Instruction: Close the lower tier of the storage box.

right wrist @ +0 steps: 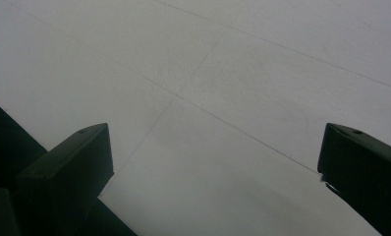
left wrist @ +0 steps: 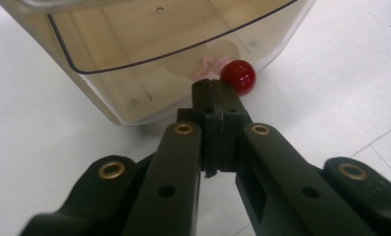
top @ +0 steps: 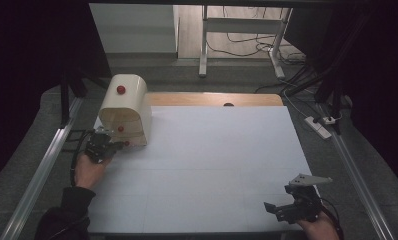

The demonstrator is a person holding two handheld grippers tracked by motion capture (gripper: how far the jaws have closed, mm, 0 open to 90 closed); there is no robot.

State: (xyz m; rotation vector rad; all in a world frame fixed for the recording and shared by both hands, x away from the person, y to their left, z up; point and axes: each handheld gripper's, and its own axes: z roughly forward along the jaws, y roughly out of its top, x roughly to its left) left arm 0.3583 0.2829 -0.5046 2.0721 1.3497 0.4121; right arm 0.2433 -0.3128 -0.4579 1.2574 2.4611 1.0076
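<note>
A cream box with a rounded top point(top: 124, 107) stands at the back left of the white table point(top: 212, 165). It carries a red knob point(top: 121, 89) on top and two more low on its front. In the left gripper view its clear front panel point(left wrist: 134, 49) is close ahead, with one red knob point(left wrist: 238, 77) at its lower edge. My left gripper point(top: 120, 145) point(left wrist: 213, 87) is shut, its tips just left of that knob and touching or almost touching the panel; nothing shows between the jaws. My right gripper point(top: 278, 209) point(right wrist: 213, 157) rests open over bare table at the front right.
A wooden strip point(top: 212, 98) runs along the table's back edge. Metal rails point(top: 42, 170) flank both sides. A power strip point(top: 319, 126) and cables lie on the floor at the right. A desk frame point(top: 242, 30) stands beyond the table.
</note>
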